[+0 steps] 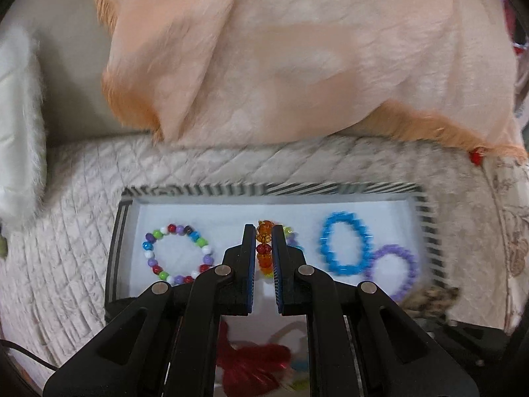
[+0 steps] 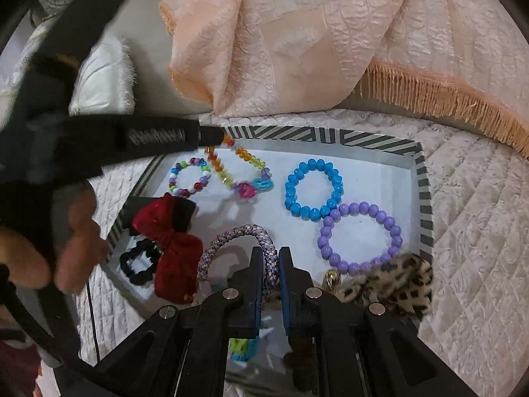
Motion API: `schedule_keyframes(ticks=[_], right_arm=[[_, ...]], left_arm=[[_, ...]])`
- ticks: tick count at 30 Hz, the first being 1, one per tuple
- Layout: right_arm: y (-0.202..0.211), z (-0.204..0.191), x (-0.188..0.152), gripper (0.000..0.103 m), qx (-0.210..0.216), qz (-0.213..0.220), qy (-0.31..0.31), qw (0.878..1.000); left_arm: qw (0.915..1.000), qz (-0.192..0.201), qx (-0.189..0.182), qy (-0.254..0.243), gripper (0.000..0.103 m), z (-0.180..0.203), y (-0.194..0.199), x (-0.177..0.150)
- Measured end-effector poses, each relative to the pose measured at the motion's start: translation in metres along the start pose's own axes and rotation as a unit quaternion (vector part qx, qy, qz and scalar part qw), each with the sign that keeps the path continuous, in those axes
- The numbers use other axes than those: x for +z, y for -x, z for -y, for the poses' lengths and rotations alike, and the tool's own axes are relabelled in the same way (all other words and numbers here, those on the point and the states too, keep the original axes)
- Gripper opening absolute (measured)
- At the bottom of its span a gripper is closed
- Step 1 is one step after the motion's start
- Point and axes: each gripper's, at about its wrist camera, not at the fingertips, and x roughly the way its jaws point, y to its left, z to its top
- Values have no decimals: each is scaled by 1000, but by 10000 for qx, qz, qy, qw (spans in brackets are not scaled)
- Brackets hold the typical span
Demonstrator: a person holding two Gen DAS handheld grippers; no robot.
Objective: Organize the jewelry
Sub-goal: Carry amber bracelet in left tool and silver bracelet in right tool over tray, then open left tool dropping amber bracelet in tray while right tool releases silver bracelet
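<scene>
Blocking part of the tray, the right gripper hides the near half of a braided hair tie its fingers are closed on. Left gripper fingers pinch an orange-beaded bracelet, lifted off the tray floor; its far end past the fingertips is hard to read. Left wrist view is motion-blurred at 3 o'clock. Bead bracelets on the tray, three: multicolour at 10 o'clock, blue centre, purple at 4 o'clock, blue and purple touching. One red bow, one black scrunchie, one leopard scrunchie cut off by the gripper. Peach fringed cloth at 12 o'clock.
</scene>
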Motion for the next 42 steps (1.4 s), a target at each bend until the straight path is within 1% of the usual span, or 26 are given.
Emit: schedule_keyframes(ticks=[3, 6, 11, 13, 16, 20, 21, 22, 24, 25, 26, 28, 31, 37, 40, 42], right_arm=[[-14, -5, 6, 8, -83, -88, 58, 9999], [-27, -11, 13, 8, -180, -178, 173, 9995], [-42, -14, 20, 8, -482, -254, 266, 9982], [-47, -12, 21, 8, -469, -301, 230, 9982], [-56, -7, 23, 8, -265, -331, 44, 9991], [-50, 2, 23, 9, -173, -234, -221, 9993], [-45, 3, 21, 11, -185, -208, -255, 9993], [-40, 6, 19, 12, -180, -173, -291, 9993], [-30, 9, 16, 14, -138, -92, -395, 9991], [-24, 11, 15, 15, -115, -24, -444, 9989], [-19, 11, 14, 16, -101, 31, -469, 9988], [-12, 10, 13, 22, -102, 100, -476, 9988], [-1, 8, 9, 26, -153, 186, -452, 9987], [26, -6, -5, 27, -270, 468, -332, 9980], [39, -13, -18, 27, -436, 599, -291, 9968], [44, -16, -24, 27, -514, 626, -277, 9963]], left_arm=[[9998, -120, 139, 100, 8, -13, -17, -1], [9996, -162, 188, 146, 8, -22, -24, -2], [9992, -239, 259, 192, 8, -31, -32, -6], [9991, -252, 248, 224, 8, -33, -34, -9], [9990, -243, 243, 279, 8, -33, -35, -11], [9992, -239, 167, 286, 10, -31, -32, -15], [9991, -238, 178, 287, 10, -31, -31, -16], [9991, -227, 199, 302, 13, -32, -29, -16], [9989, -200, 191, 371, 25, -34, -24, -18], [9988, -176, 165, 419, 38, -36, -21, -19], [9987, -138, 126, 474, 48, -37, -17, -20], [9985, -75, 102, 540, 49, -40, -10, -24], [9987, -3, 207, 473, 49, -39, 1, -30], [9978, 329, 396, 411, 49, -38, 37, -54], [9959, 597, 564, 386, 49, -38, 59, -71], [9948, 697, 631, 399, 49, -39, 70, -81]])
